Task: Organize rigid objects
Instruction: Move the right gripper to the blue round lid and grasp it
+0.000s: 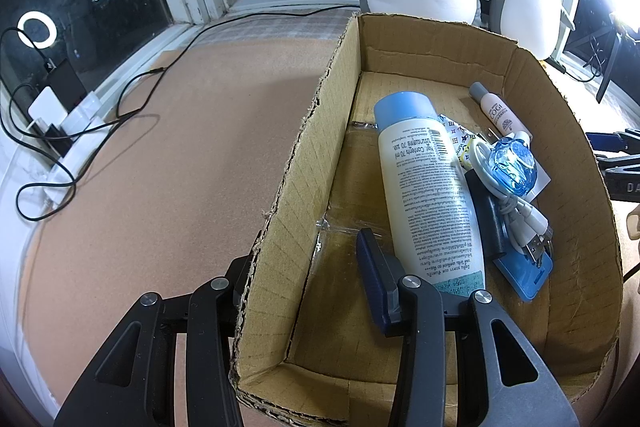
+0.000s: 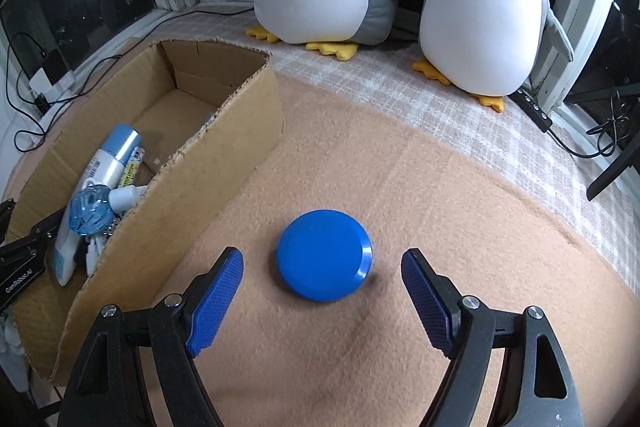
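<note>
My left gripper [image 1: 304,267] was clamped on the near left wall of the cardboard box [image 1: 576,163], one finger outside the wall and the blue pad of the other inside, the jaws pressed onto the cardboard. Inside the box lay a white bottle with a light-blue cap [image 1: 424,179], its cap toward the far wall; its label carried a barcode and the words "Net Contents 70 ml" among fine print too small to read. Right of that bottle in the box sat a clear blue faceted bottle [image 1: 514,167] on top of a coiled white cable [image 1: 516,215], a black item and a flat blue case [image 1: 528,275]. Beyond them, near the box's far right wall, a small pink-white bottle with a grey cap [image 1: 498,109] showed letters that looked like "COGI". A printed tube lay between the two bottles, its text unreadable.

My right gripper [image 2: 322,301] hung with its jaws spread wide, pinching nothing. The round blue tin [image 2: 325,254] lay flat on the peach blanket [image 2: 460,227] outside the box, to the box's right, just ahead of and between my fingertips, touched by neither blue pad. Two plush penguins [image 2: 484,7] stood beyond the box against the window. The left gripper's arm, seen at the box's near edge, bore white lettering that I could not read with certainty.
</note>
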